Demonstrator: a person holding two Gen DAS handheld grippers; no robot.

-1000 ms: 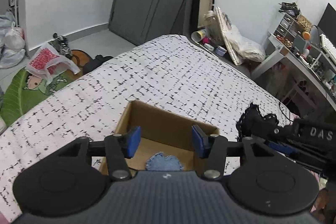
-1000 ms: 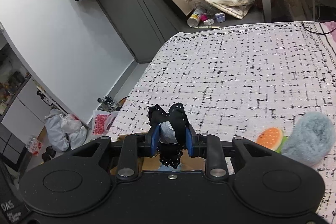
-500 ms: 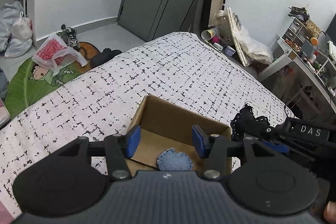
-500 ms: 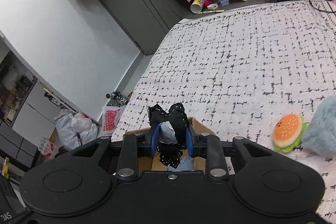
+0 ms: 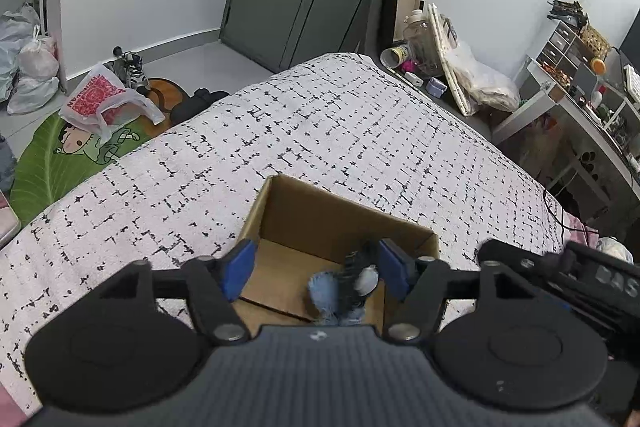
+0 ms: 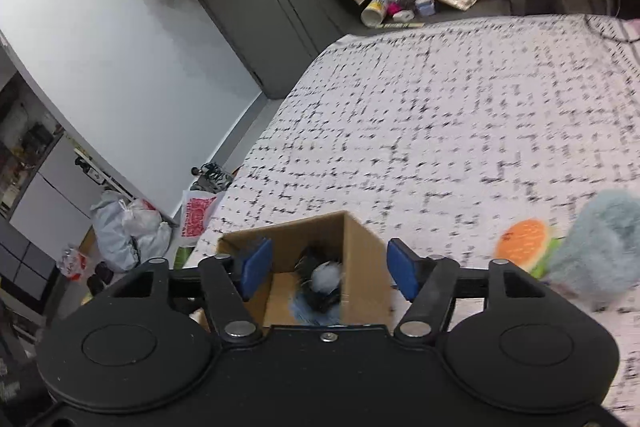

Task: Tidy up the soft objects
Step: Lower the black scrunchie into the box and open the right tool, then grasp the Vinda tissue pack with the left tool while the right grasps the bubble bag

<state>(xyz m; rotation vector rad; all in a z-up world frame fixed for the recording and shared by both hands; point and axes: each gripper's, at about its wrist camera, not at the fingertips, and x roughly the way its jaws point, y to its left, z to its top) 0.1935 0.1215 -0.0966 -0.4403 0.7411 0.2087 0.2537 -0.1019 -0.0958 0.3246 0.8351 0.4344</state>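
It's a cluttered bedroom, and the work happens on a bed (image 5: pixel 360 131) under a white cover flecked with black, with a grey door and a messy desk behind it. Furthest left on the cover sits an open cardboard box (image 5: pixel 344 215), and the left gripper (image 5: pixel 316 269) hovers right over it, fingers spread apart and holding nothing. Down inside, toward the box's right wall, a black lacy piece with a pale patch (image 6: pixel 322 277) lies on top of a blue denim bit (image 5: pixel 324 291). The right gripper (image 6: pixel 326 269) hangs above the same box, jaws parted wide and empty, with the black piece directly below the gap between them. Moving right across the cover, an orange burger toy (image 6: pixel 522 241) lies well apart from the box, touching a fluffy grey-blue plush (image 6: pixel 600 247) at the far right. These two look like what's left to gather, and they lie off to the right of both grippers, so the right hand's tool is plainly the nearer one. The plush's shape is blurred, so I can't tell its long axis.
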